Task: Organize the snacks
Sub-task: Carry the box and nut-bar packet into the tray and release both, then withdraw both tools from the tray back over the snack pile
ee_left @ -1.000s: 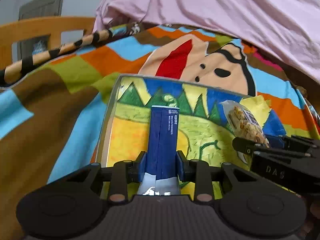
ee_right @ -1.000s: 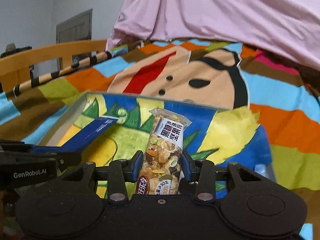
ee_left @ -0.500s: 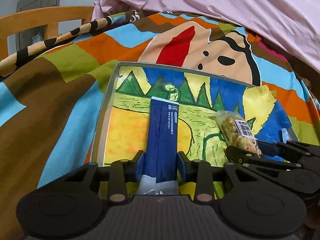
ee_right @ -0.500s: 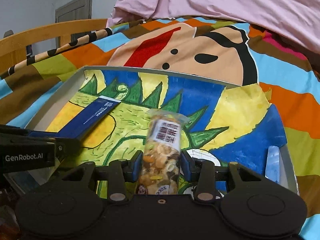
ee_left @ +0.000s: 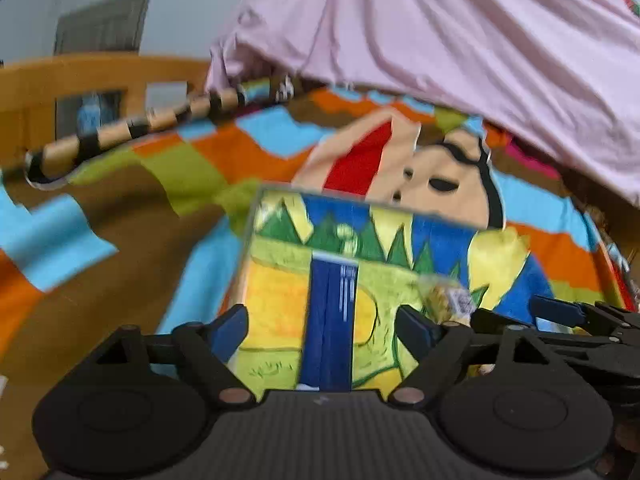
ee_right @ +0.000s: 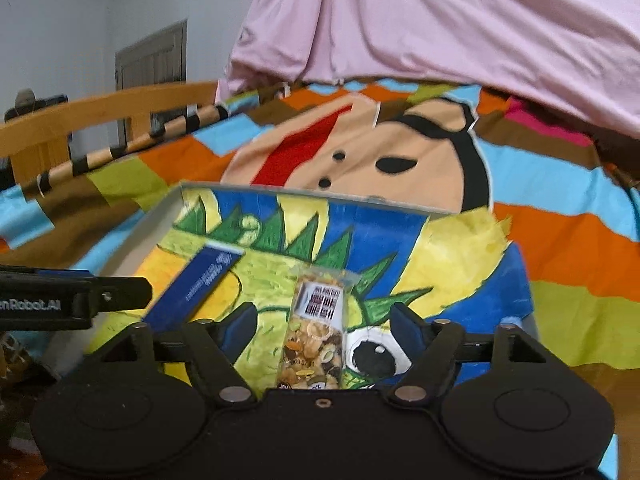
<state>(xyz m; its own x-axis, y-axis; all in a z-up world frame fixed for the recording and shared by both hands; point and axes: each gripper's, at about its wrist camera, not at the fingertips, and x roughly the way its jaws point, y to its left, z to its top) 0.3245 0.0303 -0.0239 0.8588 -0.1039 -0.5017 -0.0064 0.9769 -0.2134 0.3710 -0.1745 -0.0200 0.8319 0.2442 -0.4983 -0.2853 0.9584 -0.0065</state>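
Note:
A shallow tray (ee_left: 245, 256) painted with a green dinosaur lies on the bed. In it lies a long dark blue packet (ee_left: 330, 320), straight between the jaws of my left gripper (ee_left: 324, 326). Those jaws are opening and stand well clear of the packet's sides. Beside it a clear bag of mixed nuts (ee_right: 316, 332) lies flat in the tray (ee_right: 132, 240), between the jaws of my right gripper (ee_right: 324, 330). These jaws are also opening and do not touch the bag. The right wrist view shows the blue packet (ee_right: 196, 288) at left, the left wrist view the nut bag (ee_left: 444, 296) at right.
A bright patchwork blanket (ee_right: 560, 240) with a cartoon face covers the bed under the tray. A pink cloth (ee_right: 440, 20) hangs over the far side. A wooden rail (ee_right: 100, 108) and a striped tube (ee_left: 132, 128) run along the left. The left gripper's side (ee_right: 72, 300) reaches in beside the tray.
Both grippers were shut on their packets and have spread wide, letting go. The blue packet and the nut bag now lie loose in the tray. Both grippers have drawn back a little and risen.

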